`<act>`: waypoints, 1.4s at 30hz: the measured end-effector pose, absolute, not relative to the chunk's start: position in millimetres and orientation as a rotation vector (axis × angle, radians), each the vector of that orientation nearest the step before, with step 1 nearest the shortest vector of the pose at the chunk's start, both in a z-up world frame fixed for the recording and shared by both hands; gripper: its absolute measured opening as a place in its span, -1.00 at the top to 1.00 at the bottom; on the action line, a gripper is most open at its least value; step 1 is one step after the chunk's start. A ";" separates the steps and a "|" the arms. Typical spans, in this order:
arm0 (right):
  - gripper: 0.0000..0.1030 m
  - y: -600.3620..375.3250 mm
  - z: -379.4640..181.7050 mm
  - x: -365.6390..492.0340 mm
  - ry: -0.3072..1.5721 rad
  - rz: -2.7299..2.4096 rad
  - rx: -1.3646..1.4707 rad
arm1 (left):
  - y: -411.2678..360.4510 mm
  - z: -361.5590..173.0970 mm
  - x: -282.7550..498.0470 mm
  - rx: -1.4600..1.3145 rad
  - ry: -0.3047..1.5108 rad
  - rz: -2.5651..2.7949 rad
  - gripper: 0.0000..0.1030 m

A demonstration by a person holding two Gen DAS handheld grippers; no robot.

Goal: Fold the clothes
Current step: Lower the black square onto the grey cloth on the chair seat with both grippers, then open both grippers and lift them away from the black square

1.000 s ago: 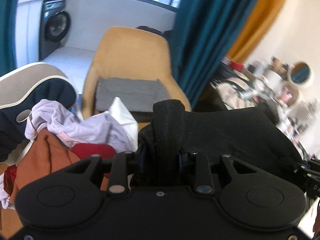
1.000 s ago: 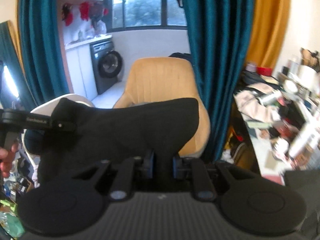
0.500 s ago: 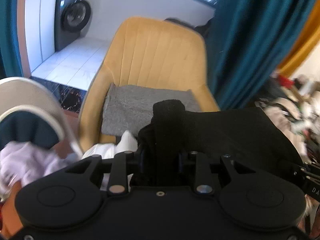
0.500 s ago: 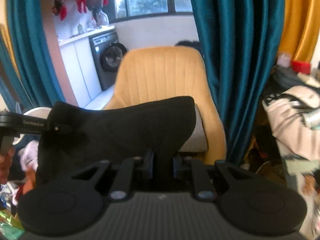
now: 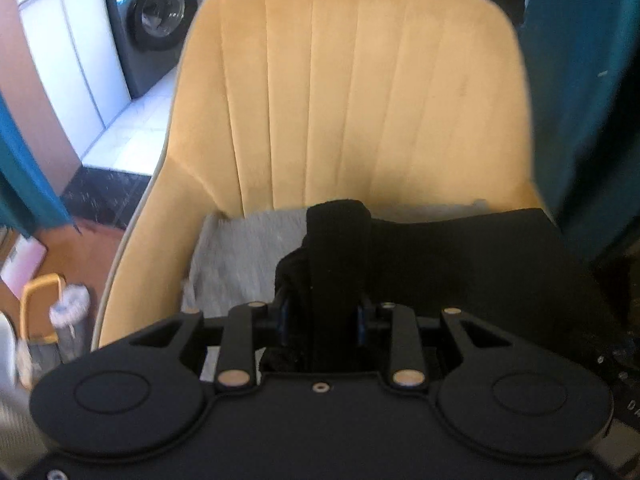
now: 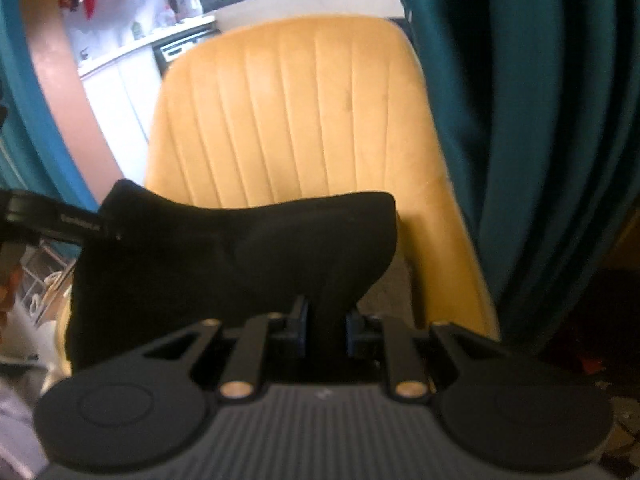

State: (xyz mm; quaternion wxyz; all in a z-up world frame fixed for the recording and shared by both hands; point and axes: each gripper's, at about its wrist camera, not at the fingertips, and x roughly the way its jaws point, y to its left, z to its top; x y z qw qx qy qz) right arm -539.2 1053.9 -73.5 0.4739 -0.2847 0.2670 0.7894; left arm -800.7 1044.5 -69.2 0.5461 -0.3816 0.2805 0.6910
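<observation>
A folded black garment (image 5: 460,264) hangs stretched between two hand-held grippers in front of a mustard-yellow upholstered chair (image 5: 360,92). The left gripper (image 5: 322,312) is clamped on a thick bunched fold at one end of the cloth, its blue-lined jaws pressed against either side; the right gripper (image 6: 325,326) is clamped on a narrower fold at the other end. From the right wrist view the garment (image 6: 240,256) spans leftward to the other gripper's black finger, beside which part of a person's hand (image 6: 9,284) shows at the frame's edge. A folded grey cloth (image 5: 244,256) lies on the chair's seat, just beyond and below the black garment. A teal curtain (image 6: 540,140) hangs right of the chair; a dark front-loading washing machine (image 5: 154,24) stands against white cabinets behind it on the left
</observation>
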 end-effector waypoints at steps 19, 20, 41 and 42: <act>0.77 1116.5 -197.2 -588.4 0.729 1.884 -0.895 | 1108.0 -197.5 -821.7 -0.808 0.902 1.711 0.31; 0.76 1115.6 -198.7 -588.1 0.721 1.888 -0.898 | 1108.9 -200.1 -820.6 -0.791 0.921 1.714 0.17; -0.76 960.6 -52.3 -535.2 0.796 1.692 -0.725 | 947.6 -58.9 -773.7 -0.965 0.840 1.709 -1.00; -0.78 945.4 -44.7 -534.5 0.784 1.690 -0.729 | 932.2 -52.8 -769.3 -0.962 0.831 1.701 -1.00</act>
